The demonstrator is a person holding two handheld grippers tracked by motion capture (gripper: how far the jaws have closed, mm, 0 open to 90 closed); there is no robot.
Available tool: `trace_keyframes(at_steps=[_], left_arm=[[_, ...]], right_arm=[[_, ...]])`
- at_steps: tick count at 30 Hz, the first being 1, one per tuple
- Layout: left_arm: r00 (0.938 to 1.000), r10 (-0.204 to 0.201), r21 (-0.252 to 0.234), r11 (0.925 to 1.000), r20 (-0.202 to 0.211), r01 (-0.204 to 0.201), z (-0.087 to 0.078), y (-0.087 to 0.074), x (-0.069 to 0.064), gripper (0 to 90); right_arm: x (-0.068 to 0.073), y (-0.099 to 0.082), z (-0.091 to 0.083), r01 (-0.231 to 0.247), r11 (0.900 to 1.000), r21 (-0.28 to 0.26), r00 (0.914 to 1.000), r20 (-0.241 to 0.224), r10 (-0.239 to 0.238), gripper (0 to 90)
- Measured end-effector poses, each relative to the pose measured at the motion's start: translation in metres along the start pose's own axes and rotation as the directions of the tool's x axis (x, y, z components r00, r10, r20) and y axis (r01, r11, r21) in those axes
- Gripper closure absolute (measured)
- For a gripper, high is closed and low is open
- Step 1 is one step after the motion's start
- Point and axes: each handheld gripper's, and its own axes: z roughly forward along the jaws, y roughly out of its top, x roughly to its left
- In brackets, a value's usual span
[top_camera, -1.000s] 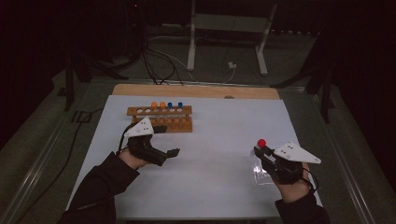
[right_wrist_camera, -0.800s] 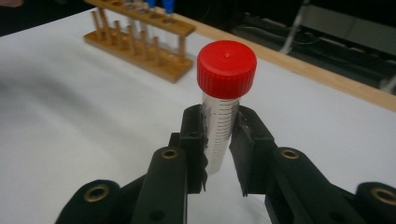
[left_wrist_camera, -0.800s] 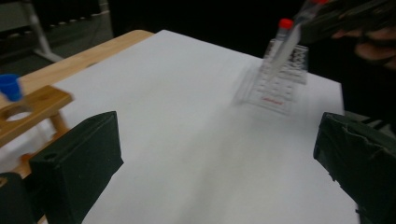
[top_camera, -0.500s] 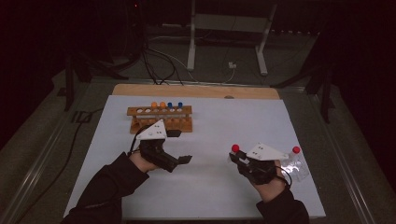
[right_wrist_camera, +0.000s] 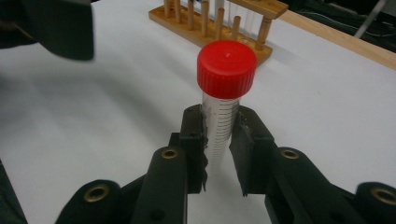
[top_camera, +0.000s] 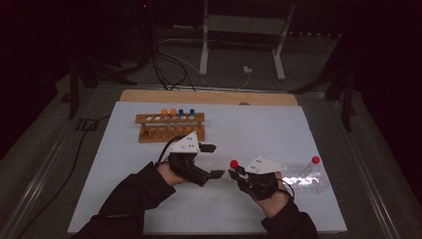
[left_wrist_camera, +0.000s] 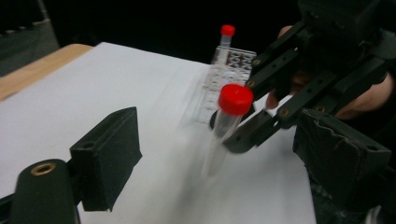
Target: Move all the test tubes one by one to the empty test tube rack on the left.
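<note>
White sheeting covers the table (top_camera: 124,199), with a wooden rack (top_camera: 170,127) at the back. At left, the left gripper (top_camera: 211,160) has just been narrowing its jaws, nothing yet pressed between them. Just to its right, the right gripper (top_camera: 233,174) clamps a red-capped tube (right_wrist_camera: 223,100) upright, so a handover looks near.

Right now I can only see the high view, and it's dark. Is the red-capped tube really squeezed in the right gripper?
Observer: Yes. Up close, the right gripper has its fingers pressed on both sides of the red-capped tube, just below the cap.
Operator: Does the tube have marks?
Observer: Yes, black scale lines run down its clear wall.
Operator: Is the left gripper grabbing it too?
Observer: No. The left gripper has just been closing its fingers, but they are apart, with the tube between them untouched.
</note>
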Motion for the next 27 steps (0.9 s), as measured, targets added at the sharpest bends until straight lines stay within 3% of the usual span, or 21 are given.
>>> trace_keyframes(at_steps=[5, 15, 24, 27], left_arm=[[0.9998, 0.006, -0.004, 1.0, 0.018, -0.006, 0.008, 0.002, -0.001, 24.9], [0.9984, 0.055, 0.014, 0.9984, 0.013, -0.055, 0.02, 0.006, -0.004, 48.6], [0.9965, 0.078, 0.021, 0.9967, 0.03, -0.079, 0.022, 0.004, -0.005, 68.9], [0.9951, 0.096, 0.034, 0.9948, 0.026, -0.097, 0.023, 0.005, -0.006, 70.8]], right_arm=[[0.003, 0.001, 0.002, -0.001, 1.0, 0.002, 0.9999, -0.012, 0.001, 74.3], [0.007, 0.002, 0.004, 0.01, 1.0, 0.001, 0.9997, -0.022, -0.01, 74.3], [0.006, 0.002, 0.003, 0.002, 1.0, 0.001, 0.9998, -0.02, -0.002, 74.3], [0.005, 0.002, 0.003, 0.0, 1.0, 0.002, 0.9998, -0.021, 0.0, 74.2]])
